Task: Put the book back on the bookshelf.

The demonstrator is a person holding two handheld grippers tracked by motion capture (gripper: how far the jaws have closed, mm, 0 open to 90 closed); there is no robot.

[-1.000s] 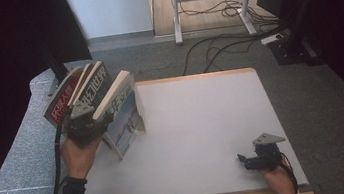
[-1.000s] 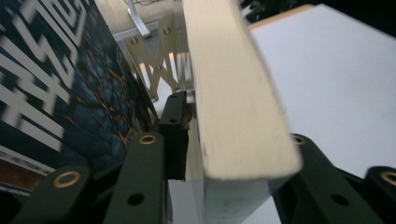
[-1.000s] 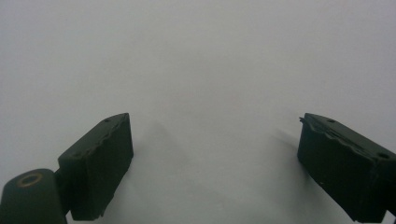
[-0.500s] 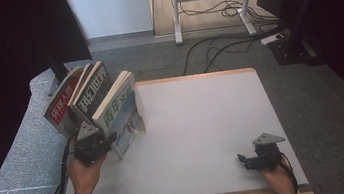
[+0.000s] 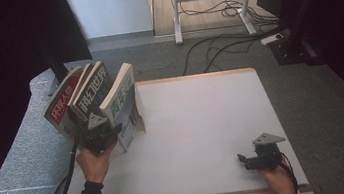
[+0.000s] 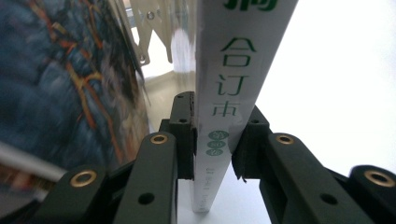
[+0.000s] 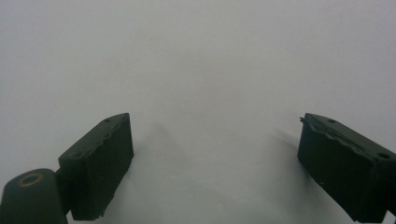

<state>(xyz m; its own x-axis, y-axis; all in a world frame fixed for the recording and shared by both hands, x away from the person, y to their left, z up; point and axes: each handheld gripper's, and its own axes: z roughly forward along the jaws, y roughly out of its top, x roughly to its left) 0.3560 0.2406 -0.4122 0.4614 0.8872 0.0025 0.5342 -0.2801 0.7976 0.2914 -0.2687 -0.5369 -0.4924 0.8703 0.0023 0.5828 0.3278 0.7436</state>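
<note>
Three books lean together at the table's left edge: a red one, a dark one and a white-and-green one. My left gripper sits low in front of them. In the left gripper view its jaws have just been closing, and the pads now press both sides of the white book's spine, near its bottom end. A blue-patterned cover stands to its left. My right gripper rests near the table's front right, jaws wide open over bare white surface.
The white table top stretches between both hands. A grey cloth-covered ledge runs along the left. Cables and a metal desk frame lie on the floor beyond the far edge. A pale bracket shows behind the books.
My left hand has sunk lower along the books and come a little nearer the person. The right hand and its gripper have stayed where they were.
</note>
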